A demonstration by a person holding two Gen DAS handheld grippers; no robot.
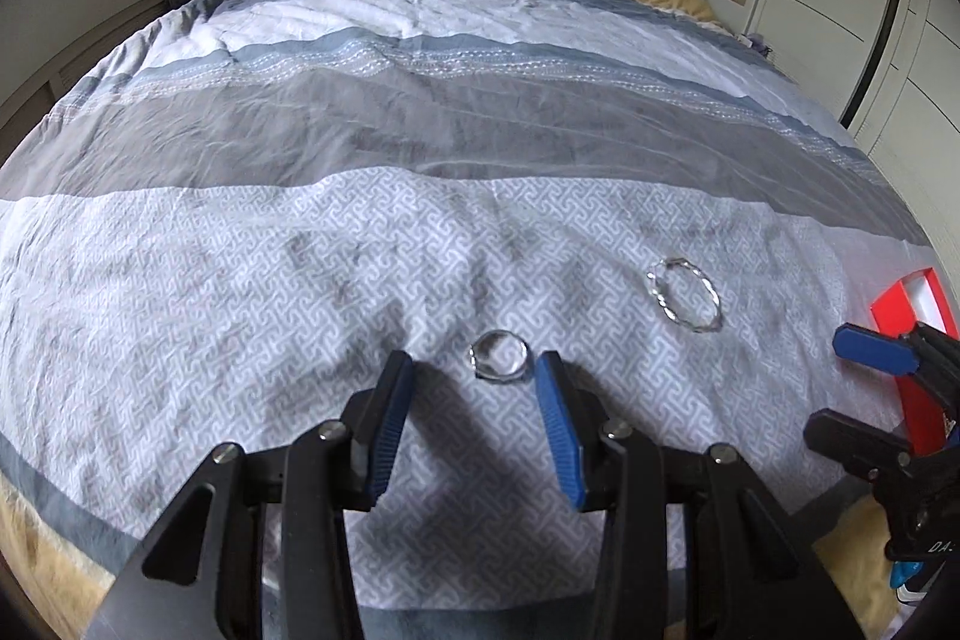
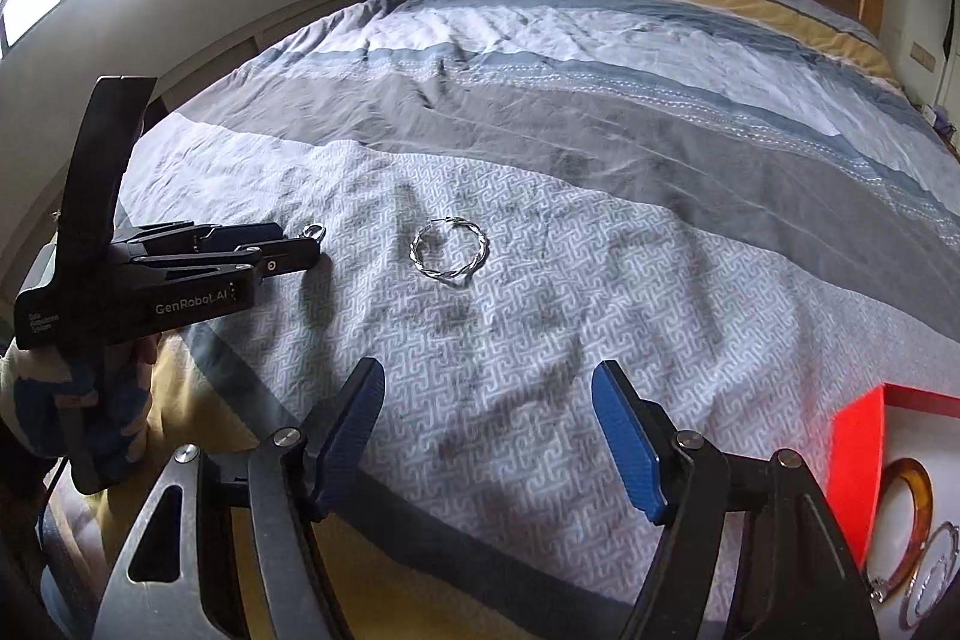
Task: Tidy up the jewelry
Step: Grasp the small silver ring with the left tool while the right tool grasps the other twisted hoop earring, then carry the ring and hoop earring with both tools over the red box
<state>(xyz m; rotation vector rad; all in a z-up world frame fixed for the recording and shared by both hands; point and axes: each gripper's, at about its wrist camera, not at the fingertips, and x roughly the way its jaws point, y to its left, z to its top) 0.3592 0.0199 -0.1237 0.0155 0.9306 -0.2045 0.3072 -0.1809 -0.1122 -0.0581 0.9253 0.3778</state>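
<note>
Between the spread fingers of the left gripper, just past their blue tips, a small silver bangle lies flat on the patterned duvet; the pads do not touch it and nothing is held. To the right of this gripper, well clear of its right finger, a larger twisted silver bangle rests on the same fabric. Further right, the right gripper stands with its jaws wide apart and empty; the twisted bangle lies ahead of its fingertips, slightly left of centre. At the far right of this gripper sits the red box, which already contains an amber bangle and what appears to be a silver one. Judged from this layout, the next step is to pinch the small bangle and carry it to the box. Risks: the soft duvet may yield under the fingertips, so the pads close on cloth instead of metal; the smooth round band may slip or spring sideways if gripped off centre; the two grippers, working near each other, may collide.
</note>
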